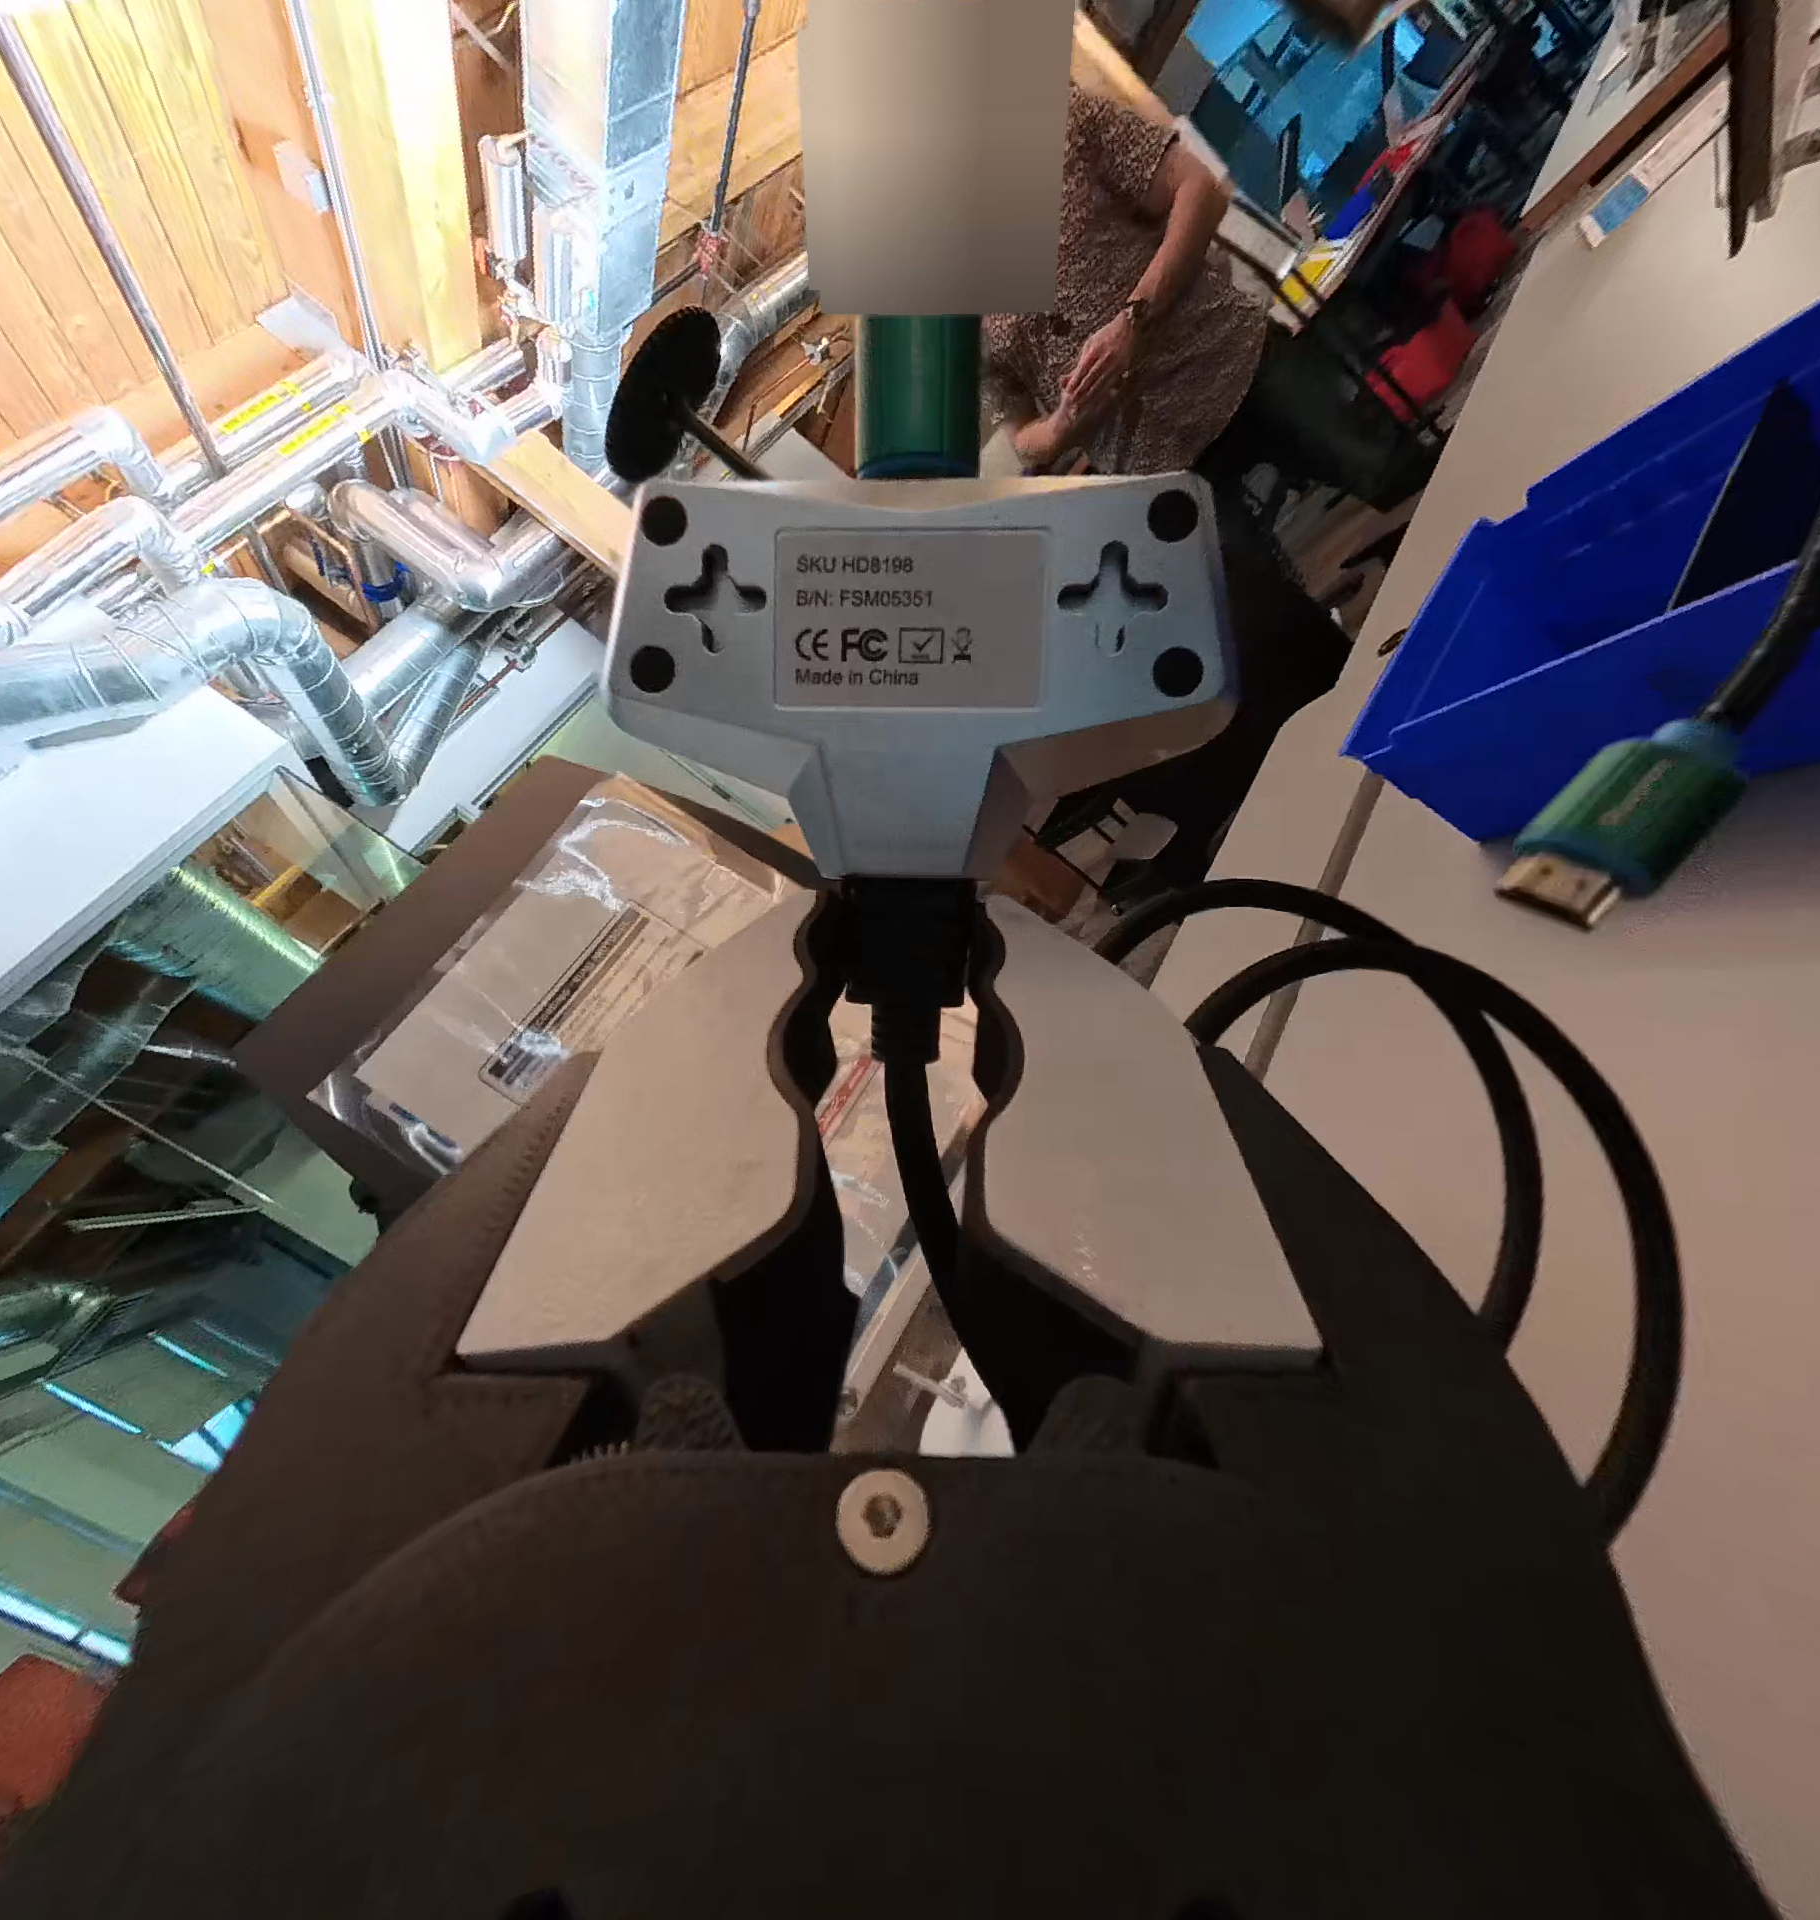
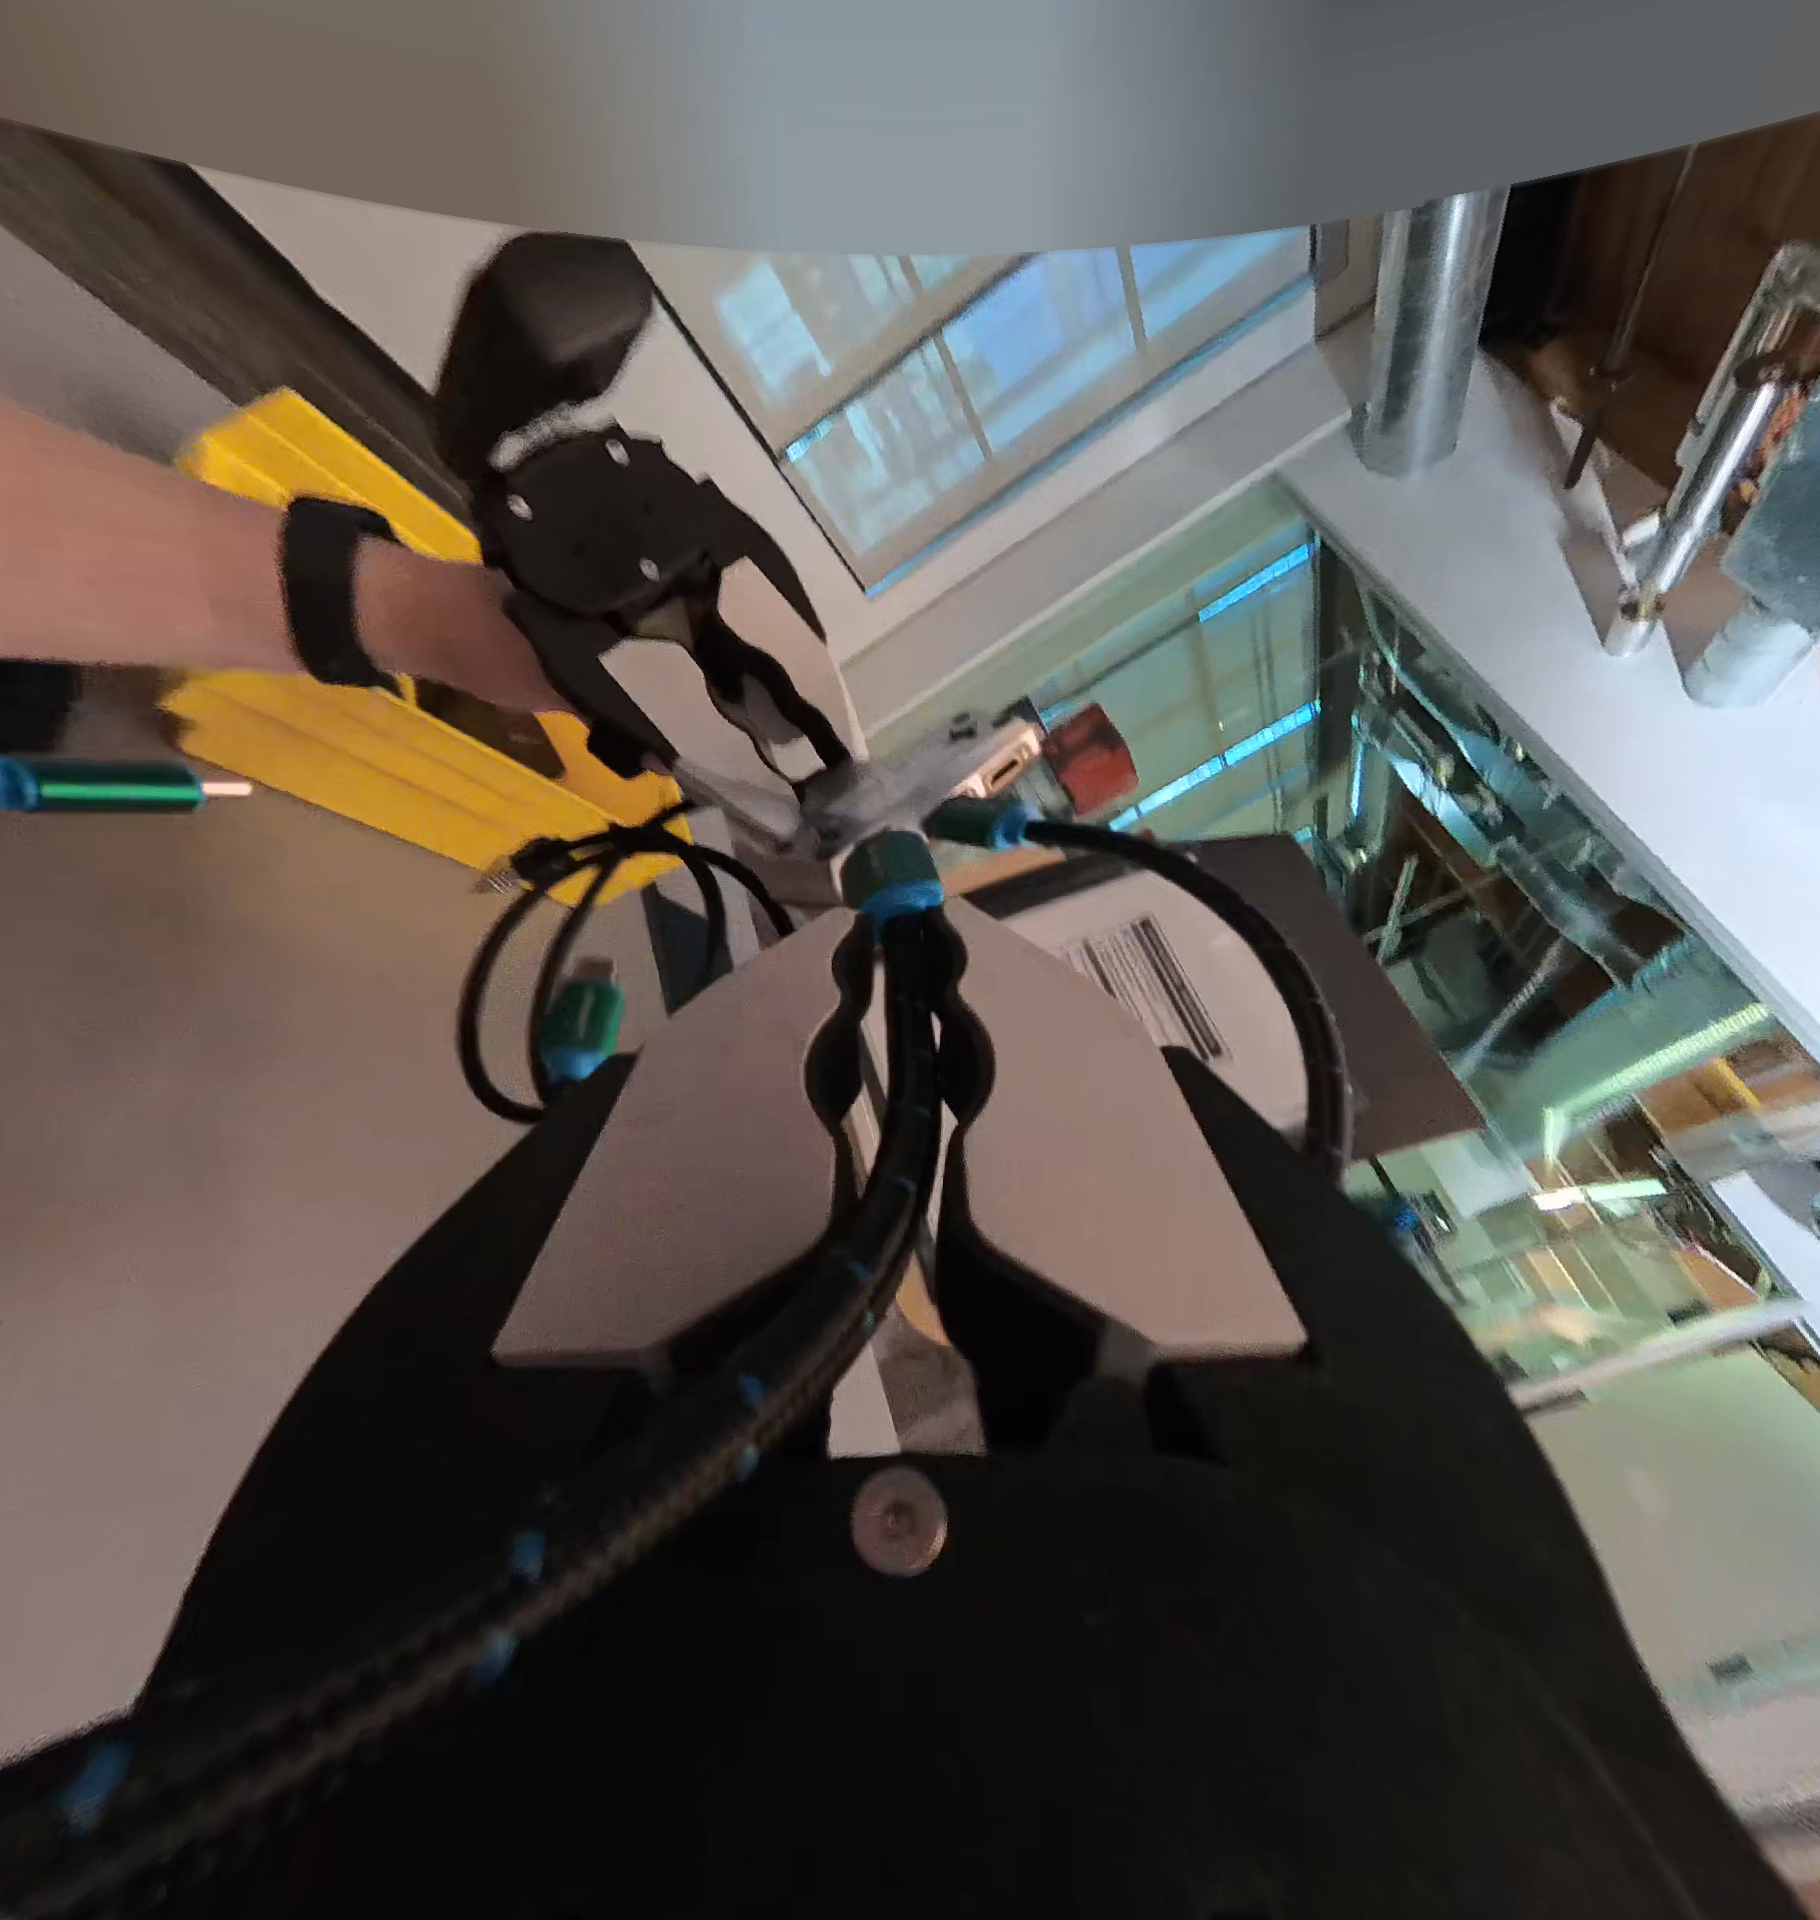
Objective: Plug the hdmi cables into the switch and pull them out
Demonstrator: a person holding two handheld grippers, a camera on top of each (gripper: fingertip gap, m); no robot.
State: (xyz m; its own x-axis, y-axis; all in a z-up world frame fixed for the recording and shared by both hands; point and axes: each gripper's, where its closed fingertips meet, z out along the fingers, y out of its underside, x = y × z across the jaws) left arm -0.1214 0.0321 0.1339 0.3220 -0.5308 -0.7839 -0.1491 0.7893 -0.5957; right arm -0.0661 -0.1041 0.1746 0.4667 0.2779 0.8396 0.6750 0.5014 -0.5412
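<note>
So the switch (image 1: 911,665) is up in the air off the table (image 1: 1508,1143), underside facing the left camera. The left tongs (image 1: 904,971) are clamped on the black plug (image 1: 901,951) of its pigtail lead, right at the narrow end of the body. The right tongs (image 2: 898,935) are closed on a braided cable (image 2: 906,1101) just behind a green plug (image 2: 885,868), which sits right at a port on the far edge. I can't tell if it's seated.

My take: keep that plug square to the port and push or pull straight along its axis, no wiggling, with the left side just bracing. Another green plug (image 1: 1602,831) lies loose on the table by the blue bin (image 1: 1612,644).
</note>
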